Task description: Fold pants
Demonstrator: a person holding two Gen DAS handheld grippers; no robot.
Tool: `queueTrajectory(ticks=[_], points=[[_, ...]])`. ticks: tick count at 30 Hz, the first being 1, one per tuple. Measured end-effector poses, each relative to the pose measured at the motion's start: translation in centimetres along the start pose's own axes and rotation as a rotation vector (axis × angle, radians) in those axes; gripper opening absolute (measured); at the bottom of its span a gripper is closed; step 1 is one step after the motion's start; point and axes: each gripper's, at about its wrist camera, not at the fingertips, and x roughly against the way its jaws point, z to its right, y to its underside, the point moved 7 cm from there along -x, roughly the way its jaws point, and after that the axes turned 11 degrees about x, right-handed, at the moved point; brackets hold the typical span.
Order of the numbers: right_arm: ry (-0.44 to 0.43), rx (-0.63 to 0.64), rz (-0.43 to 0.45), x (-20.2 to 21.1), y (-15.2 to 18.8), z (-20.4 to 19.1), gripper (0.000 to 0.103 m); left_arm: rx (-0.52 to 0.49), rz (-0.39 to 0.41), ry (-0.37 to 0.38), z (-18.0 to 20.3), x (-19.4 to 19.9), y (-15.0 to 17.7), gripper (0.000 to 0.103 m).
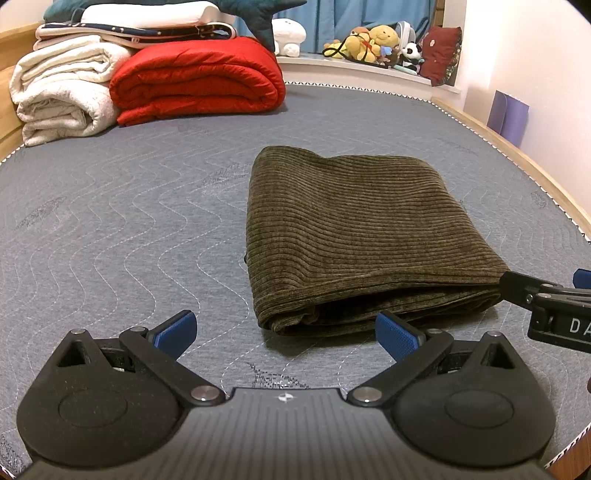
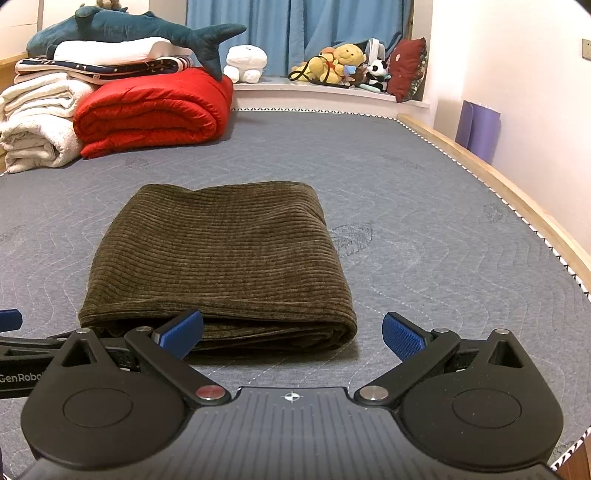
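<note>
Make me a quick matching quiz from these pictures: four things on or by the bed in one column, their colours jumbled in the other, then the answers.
Things:
1. folded pants
2. rolled quilt
3. toy shark
4. curtain

Colours:
A. light blue
B. olive brown
C. dark teal
D. red

Pairs: 1-B, 2-D, 3-C, 4-A

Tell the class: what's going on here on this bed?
A person holding a claw in each hand is folding pants. The brown corduroy pants already lie in a compact folded stack on the grey mattress. The left claw and right claw are both open at the stack's near edge, gripping nothing. Folded bedding, including a red quilt, sits at the far end.
</note>
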Motion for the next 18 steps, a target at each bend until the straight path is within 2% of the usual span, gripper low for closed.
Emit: queueTrajectory(ticks=[18], points=[[-0.001,-0.003,0.003,-0.04,0.13,0.16,0.102,-0.009,0.011,0.006,0.13,0.09,0.04,0.103]])
